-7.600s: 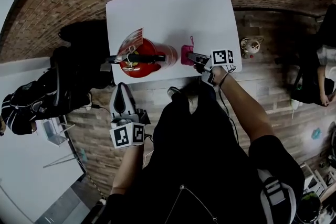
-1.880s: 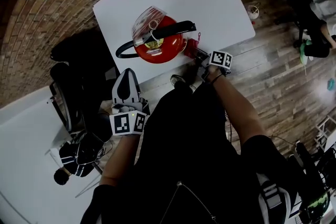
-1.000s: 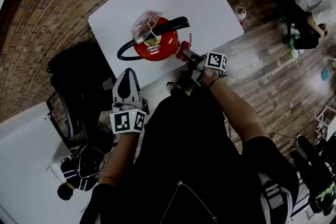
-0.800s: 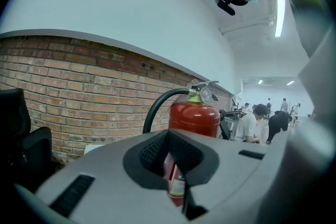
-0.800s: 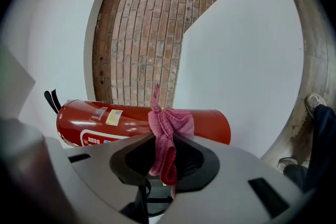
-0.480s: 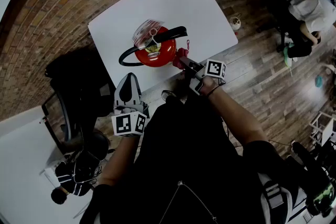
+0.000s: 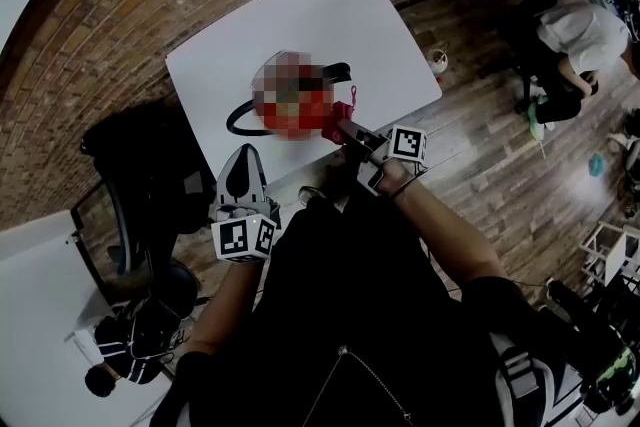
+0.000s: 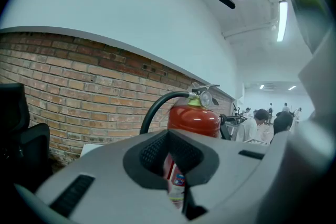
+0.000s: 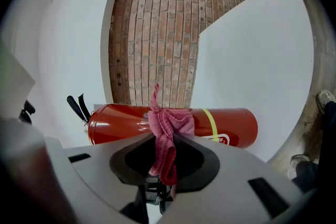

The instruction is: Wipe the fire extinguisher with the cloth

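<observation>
Firmly, the right gripper (image 9: 164, 139) pinches the pink cloth (image 9: 169, 122) against the red fire extinguisher (image 9: 231, 122) just ahead; the left gripper (image 8: 169, 140) hangs closed, empty.

the fire extinguisher (image 8: 194, 118) stands on the tabletop (image 7: 370, 25), close to its near edge, with its hose (image 7: 240, 123) curving off its left side. a brick wall (image 7: 130, 5) lies behind the tabletop. the right gripper (image 7: 342, 128) sits at the extinguisher's near right side, over the tabletop's edge. the cloth (image 9: 167, 128) is between its jaws and lies against the extinguisher's body. the left gripper (image 7: 243, 157) is off the tabletop, in front of its near edge and to the left of the right gripper, pointing towards the extinguisher. a chair (image 7: 140, 165) stands left of the tabletop. a seated person (image 7: 570, 30) is far off to the right, on the floor (image 7: 500, 145).
</observation>
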`<move>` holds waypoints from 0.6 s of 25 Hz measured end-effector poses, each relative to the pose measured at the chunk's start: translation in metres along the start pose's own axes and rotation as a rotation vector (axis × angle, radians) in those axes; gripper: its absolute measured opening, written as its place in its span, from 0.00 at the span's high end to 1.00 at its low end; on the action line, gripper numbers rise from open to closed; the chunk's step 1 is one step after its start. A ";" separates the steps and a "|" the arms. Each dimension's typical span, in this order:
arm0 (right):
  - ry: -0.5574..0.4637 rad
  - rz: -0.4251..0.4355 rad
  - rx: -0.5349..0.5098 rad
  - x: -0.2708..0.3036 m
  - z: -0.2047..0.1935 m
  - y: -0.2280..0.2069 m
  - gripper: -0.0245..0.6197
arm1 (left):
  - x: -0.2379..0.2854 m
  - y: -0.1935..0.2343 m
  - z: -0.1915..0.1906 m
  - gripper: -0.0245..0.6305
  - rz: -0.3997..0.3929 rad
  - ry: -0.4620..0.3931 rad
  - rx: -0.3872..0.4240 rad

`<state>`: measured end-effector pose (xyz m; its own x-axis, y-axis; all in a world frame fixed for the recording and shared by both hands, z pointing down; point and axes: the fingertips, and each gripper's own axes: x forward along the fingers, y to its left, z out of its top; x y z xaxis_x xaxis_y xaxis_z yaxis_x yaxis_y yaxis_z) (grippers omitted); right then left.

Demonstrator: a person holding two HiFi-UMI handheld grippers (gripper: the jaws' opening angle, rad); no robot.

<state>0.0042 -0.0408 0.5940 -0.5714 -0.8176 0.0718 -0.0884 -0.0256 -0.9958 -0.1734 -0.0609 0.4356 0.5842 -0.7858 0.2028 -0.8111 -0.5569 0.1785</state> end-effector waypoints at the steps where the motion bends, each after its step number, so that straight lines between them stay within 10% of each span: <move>1: 0.001 0.005 -0.002 0.000 0.001 0.004 0.81 | 0.001 -0.001 0.001 0.92 -0.001 -0.004 -0.004; 15: -0.037 0.107 0.032 -0.008 0.005 0.066 0.81 | 0.006 -0.009 0.004 0.92 -0.029 -0.018 -0.008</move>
<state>0.0071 -0.0385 0.5271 -0.5455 -0.8373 -0.0368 -0.0021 0.0452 -0.9990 -0.1620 -0.0617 0.4314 0.6069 -0.7741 0.1801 -0.7936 -0.5775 0.1918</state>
